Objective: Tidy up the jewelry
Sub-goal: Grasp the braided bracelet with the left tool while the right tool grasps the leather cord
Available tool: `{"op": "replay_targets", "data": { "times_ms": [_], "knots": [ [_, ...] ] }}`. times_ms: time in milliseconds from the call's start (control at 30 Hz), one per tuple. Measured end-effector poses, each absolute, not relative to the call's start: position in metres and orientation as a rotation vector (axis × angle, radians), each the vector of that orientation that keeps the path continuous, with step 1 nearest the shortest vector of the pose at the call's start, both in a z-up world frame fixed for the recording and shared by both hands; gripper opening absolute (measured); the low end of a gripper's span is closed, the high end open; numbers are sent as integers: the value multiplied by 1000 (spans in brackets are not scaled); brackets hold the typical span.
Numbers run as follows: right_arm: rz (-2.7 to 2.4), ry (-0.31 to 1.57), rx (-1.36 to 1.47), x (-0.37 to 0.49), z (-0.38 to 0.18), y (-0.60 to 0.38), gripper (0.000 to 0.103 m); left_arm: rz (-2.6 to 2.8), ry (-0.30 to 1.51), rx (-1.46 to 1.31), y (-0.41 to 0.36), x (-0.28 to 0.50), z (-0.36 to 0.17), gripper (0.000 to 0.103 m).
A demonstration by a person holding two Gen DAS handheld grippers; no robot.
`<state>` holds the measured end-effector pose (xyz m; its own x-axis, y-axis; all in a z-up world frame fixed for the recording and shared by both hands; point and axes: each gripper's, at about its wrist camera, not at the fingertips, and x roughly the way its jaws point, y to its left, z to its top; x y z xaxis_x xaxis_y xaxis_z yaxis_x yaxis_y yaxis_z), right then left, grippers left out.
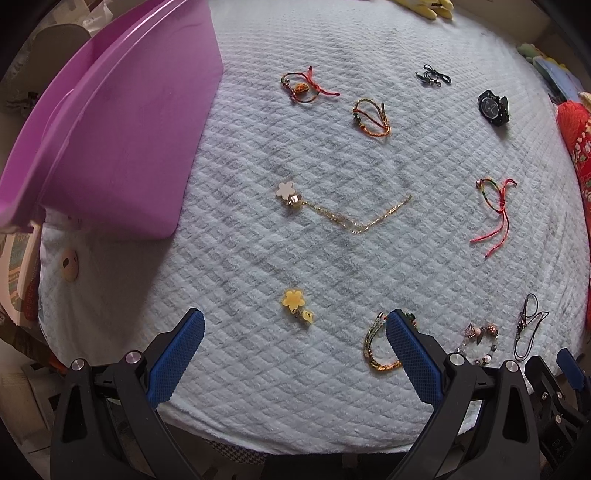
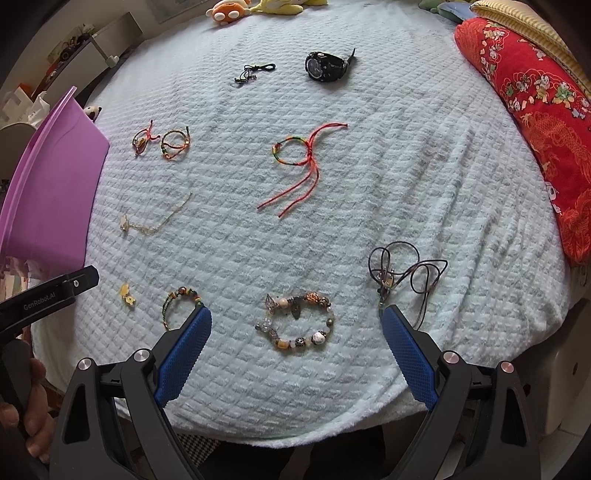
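Jewelry lies spread on a pale quilted blanket (image 1: 258, 369). My left gripper (image 1: 295, 317) is open and empty, just above a yellow flower charm (image 1: 297, 305); a green-gold braided bracelet (image 1: 376, 347) lies by its right finger. A gold chain with a white flower (image 1: 332, 210) lies further ahead. My right gripper (image 2: 297, 314) is open and empty, with a beaded bracelet (image 2: 299, 321) between its fingers. A black cord necklace (image 2: 402, 273) lies at its right fingertip. A red string bracelet (image 2: 299, 158), a black watch (image 2: 327, 65) and two braided bracelets (image 2: 162, 142) lie further off.
A purple plastic bin (image 1: 110, 122) stands on the blanket's left side, also in the right wrist view (image 2: 51, 184). A red patterned pillow (image 2: 535, 122) lies along the right edge. Plush toys (image 2: 255, 7) sit at the far edge. A small black cord piece (image 2: 253, 72) lies near the watch.
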<state>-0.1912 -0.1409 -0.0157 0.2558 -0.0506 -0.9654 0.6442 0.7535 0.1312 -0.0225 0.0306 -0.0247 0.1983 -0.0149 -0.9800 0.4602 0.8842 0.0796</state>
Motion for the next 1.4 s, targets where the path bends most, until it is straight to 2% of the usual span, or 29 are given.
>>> {"op": "replay_targets", "data": {
  "times_ms": [267,800,1400],
  "knots": [
    [-524,1250,559,-221,-48,-145,89,-375,1341,382,36,-57,-60,97],
    [-606,1201,521,-252,-88,-211,89,-362,1321,356,-3,-94,-119,96],
    [-607,1231,510,-255,-120,-235,90,-342,1210,333,-11,-96,-136,97]
  ]
}}
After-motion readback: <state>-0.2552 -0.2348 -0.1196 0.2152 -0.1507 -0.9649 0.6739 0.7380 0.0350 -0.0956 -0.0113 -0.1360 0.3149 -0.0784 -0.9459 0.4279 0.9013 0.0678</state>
